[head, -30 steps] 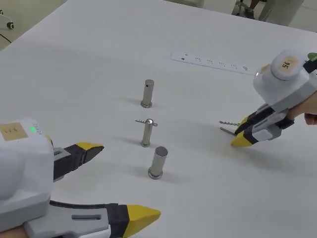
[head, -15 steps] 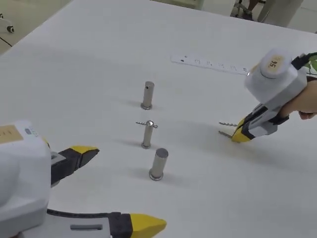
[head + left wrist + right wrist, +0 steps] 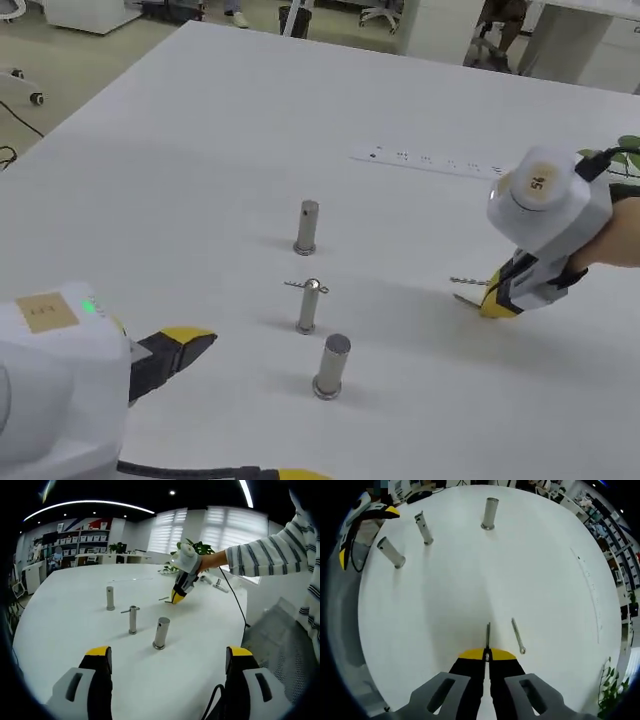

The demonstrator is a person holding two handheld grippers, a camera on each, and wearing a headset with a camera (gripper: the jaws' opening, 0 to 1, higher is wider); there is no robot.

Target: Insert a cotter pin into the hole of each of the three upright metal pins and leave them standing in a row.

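Now closed: my right tongs (image 3: 486, 655), parted over the stock a second ago, are pressed together on one cotter pin (image 3: 488, 635) toward the right edge of the table (image 3: 200, 150). A second cotter pin (image 3: 517, 635) lies just beside it. My left tongs (image 3: 168, 652) hang spread by the near edge, holding nothing. Mid-table, the row stands upright. The middle pin (image 3: 310, 312) carries its fitted cotter pin (image 3: 305, 286); the far pin (image 3: 307, 227) and near pin (image 3: 331, 366) carry none. Judgement: one of three done, pickup secured, carry and threading remain.
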